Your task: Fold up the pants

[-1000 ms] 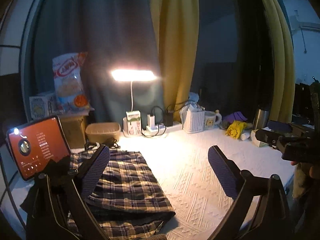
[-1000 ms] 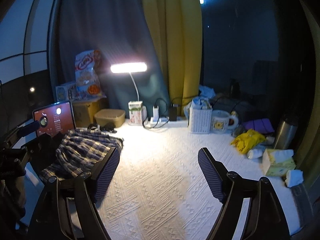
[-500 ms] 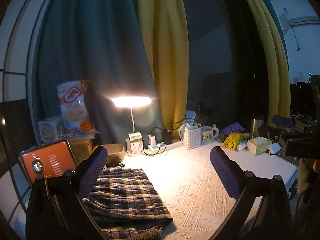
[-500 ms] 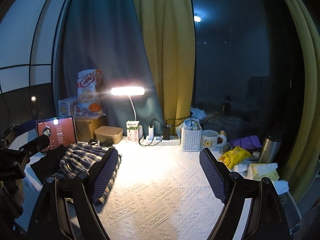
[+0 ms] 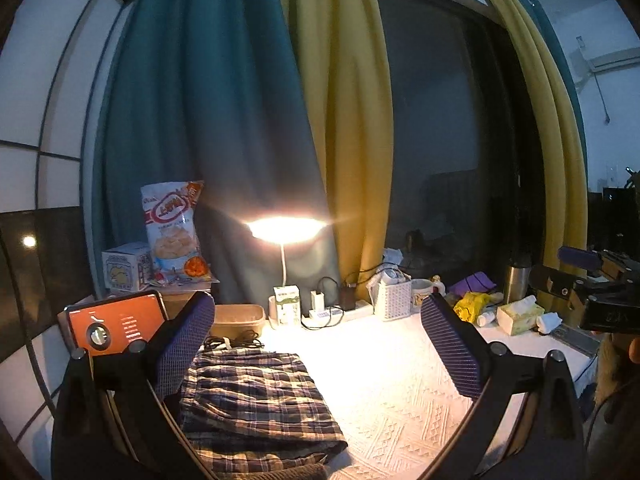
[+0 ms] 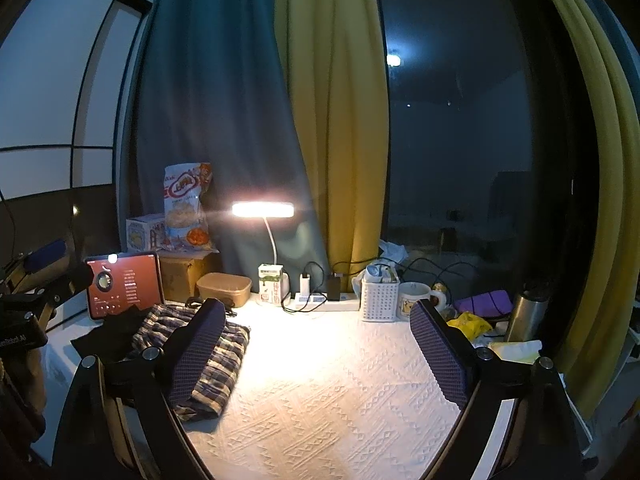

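Note:
The plaid pants (image 5: 256, 400) lie folded in a flat stack on the white textured tablecloth (image 5: 400, 392), at the left side of the table. In the right wrist view the pants (image 6: 216, 360) lie left of centre. My left gripper (image 5: 316, 344) is open and empty, held above and behind the pants. My right gripper (image 6: 316, 352) is open and empty, held above the cloth to the right of the pants. Neither touches the pants. The right gripper also shows at the right edge of the left wrist view (image 5: 592, 280).
A lit desk lamp (image 5: 284, 228), a tablet with an orange screen (image 5: 116, 324), a snack bag (image 5: 172, 232), a power strip (image 5: 336, 314), a white basket (image 5: 394, 300), a mug (image 5: 422, 298), a steel flask (image 5: 516, 284) and a tissue pack (image 5: 518, 316) line the table's back and right. Curtains hang behind.
Both grippers have risen and tilted upward; the table and pants sit lower in both views. The pants have not moved. Both grippers stay open.

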A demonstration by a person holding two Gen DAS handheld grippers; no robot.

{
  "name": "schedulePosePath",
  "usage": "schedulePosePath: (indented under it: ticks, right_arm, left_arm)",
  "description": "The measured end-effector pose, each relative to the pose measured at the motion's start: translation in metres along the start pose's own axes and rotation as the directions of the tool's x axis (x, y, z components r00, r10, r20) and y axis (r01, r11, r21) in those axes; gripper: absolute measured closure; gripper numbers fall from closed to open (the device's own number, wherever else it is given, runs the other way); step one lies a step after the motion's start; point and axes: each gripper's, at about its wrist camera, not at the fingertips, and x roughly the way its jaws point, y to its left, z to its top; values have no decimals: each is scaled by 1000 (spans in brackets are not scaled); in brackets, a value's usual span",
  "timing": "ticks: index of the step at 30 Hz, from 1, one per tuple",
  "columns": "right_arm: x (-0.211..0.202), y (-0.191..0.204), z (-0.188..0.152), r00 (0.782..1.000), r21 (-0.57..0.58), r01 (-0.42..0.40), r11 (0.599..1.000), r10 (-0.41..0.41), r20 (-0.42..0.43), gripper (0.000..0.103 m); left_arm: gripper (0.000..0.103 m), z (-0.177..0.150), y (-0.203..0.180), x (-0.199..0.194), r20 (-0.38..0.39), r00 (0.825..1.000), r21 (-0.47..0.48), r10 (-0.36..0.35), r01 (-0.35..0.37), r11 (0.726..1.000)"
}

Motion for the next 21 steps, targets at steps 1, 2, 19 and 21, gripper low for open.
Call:
schedulePosePath:
  ticks: [1,2,19,21]
  right_arm:
    - [-1,2,1,1000,-2,0,1000,0,2,8]
    - [-3,3,1,1000,-5,0,1000,0,4,8]
    - [-2,8,2,1000,-18,-12,1000,12,-11,8]
    - [-1,9,2,1000,-20,-12,1000,12,-13,8]
  left_arm:
    - [1,0,0,-1,7,1000,1,6,-6,1000]
    - [1,-1,0,-2,8,1000,2,10,-10,1000]
    - [1,-5,6,-1,-20,1000,-24,9,-10,1000]
    - [1,-5,7,-1,-24,1000,-31,8,-8,999]
